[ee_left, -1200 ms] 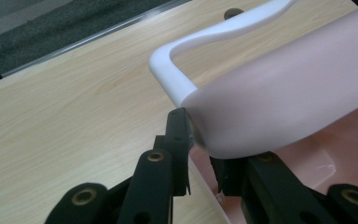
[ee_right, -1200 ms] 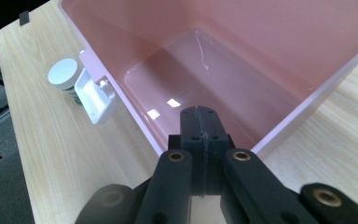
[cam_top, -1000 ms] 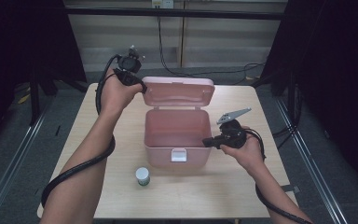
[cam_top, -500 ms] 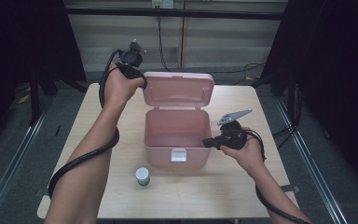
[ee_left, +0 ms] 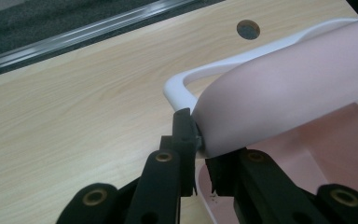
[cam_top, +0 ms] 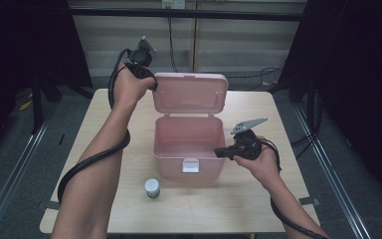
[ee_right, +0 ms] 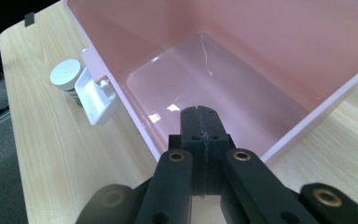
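A pink plastic box (cam_top: 165, 149) stands mid-table with its hinged lid (cam_top: 191, 92) raised nearly upright at the back. My left gripper (cam_top: 151, 84) is shut on the lid's left edge; in the left gripper view the jaws (ee_left: 199, 144) pinch the lid (ee_left: 284, 93) just below its white carry handle (ee_left: 200, 77). My right gripper (cam_top: 218, 152) is shut with nothing between its jaws, its tip against the box's right front rim. The right gripper view has the shut jaws (ee_right: 200, 114) over the bare pink inside wall (ee_right: 135, 42).
A small white-capped jar (cam_top: 152, 187) stands on the table in front of the box's left corner, beside the white latch (cam_top: 191, 166); both jar (ee_right: 67, 77) and latch (ee_right: 95, 100) appear in the right gripper view. The wooden table (cam_top: 258, 209) has dark floor around it.
My left hand has moved back and up, swinging the lid further upright. The right hand and the box have stayed still.
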The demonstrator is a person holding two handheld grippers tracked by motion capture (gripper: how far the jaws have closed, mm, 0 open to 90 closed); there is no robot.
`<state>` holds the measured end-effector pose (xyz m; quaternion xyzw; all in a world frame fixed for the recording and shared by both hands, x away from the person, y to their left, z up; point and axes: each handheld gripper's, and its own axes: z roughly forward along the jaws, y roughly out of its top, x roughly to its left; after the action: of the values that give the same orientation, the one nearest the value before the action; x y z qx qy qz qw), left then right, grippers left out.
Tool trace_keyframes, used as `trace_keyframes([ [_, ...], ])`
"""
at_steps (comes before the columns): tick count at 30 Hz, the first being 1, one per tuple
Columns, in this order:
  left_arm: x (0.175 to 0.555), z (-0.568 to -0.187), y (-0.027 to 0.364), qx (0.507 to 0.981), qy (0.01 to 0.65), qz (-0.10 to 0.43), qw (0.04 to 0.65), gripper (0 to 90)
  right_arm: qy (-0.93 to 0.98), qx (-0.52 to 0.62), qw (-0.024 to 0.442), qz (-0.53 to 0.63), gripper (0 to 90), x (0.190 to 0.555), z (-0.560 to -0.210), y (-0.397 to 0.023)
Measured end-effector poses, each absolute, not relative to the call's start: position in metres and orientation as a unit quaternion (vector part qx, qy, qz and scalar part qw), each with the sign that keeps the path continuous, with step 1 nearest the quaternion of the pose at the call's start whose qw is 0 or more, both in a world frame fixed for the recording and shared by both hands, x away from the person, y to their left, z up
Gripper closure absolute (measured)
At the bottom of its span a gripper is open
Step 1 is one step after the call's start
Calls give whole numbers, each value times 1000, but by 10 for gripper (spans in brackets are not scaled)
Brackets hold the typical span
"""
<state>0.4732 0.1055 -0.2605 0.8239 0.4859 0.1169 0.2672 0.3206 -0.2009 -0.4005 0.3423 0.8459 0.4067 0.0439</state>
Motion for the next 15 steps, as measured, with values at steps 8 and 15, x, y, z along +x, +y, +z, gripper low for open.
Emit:
trace_keyframes([
  [8,482,-261,103,825,486,119,262,838,842,340,43,416,900,321,-403,-202],
  [15,487,-262,104,824,489,114,263,839,843,336,46,417,900,321,-404,-201],
])
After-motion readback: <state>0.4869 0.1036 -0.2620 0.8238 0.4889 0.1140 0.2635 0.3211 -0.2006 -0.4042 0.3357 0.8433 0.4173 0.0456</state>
